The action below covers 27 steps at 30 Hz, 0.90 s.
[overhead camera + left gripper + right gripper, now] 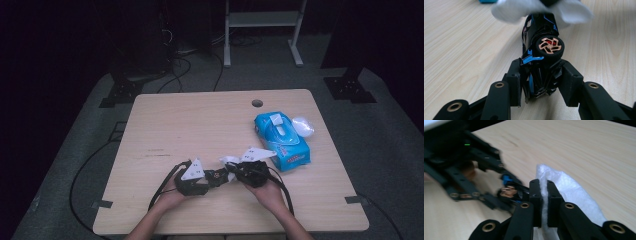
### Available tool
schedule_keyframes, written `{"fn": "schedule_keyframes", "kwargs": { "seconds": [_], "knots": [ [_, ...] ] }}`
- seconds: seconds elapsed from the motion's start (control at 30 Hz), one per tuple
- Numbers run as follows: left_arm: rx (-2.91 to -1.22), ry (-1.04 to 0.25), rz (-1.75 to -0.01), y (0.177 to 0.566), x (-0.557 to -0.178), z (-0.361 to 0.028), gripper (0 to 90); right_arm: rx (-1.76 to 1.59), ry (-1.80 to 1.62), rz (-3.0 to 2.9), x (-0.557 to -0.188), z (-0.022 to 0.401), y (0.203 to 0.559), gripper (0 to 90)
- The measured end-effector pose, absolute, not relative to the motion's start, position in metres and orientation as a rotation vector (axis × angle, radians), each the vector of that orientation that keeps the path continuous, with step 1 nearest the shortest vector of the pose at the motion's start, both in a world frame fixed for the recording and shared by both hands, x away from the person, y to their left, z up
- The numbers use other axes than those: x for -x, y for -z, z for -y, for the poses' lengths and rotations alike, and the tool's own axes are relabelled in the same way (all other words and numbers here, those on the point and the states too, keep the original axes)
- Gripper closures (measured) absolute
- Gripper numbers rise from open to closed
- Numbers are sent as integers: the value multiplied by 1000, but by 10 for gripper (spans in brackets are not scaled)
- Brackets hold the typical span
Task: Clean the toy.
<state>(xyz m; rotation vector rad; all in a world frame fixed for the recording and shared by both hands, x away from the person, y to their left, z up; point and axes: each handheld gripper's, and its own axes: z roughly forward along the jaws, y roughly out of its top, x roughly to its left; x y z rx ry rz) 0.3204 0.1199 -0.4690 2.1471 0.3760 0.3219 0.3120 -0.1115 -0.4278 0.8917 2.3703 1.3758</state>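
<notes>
The left gripper (pixel 541 82) is clamped on a black toy car (pixel 541 50), held just above the counter (pixel 200 125) near its 6 o'clock edge. The right gripper (pixel 543 195) is pinched tight on a white tissue (pixel 571 192) at the car's 12 o'clock end. To wipe well, probably keep the car steady and stroke lightly with the tissue.

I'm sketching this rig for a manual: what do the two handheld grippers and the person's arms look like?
Both the left gripper and the right gripper are black, each topped by a grey three-cornered plate and trailing a black cable. Their linkage arms carry brass-coloured pivot rings and end in blocky black pads. The forearms are bare, without sleeves.
</notes>
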Motion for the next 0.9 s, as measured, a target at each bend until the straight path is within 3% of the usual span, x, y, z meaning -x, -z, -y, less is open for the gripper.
{"fn": "schedule_keyframes", "kwargs": {
  "seconds": [0.23, 0.73, 0.9],
  "knots": [
    [-2152, -323, -370, 469, -320, -120, 584, -867, -1387, -2384, -308, 106, 427, 851],
    [-2157, -332, -361, 468, -320, -121, 585, -1022, -1335, -2315, -325, 155, 432, 844],
    [-2156, -330, -363, 468, -321, -121, 585, -960, -1287, -2305, -320, 152, 430, 777]
  ]
}}
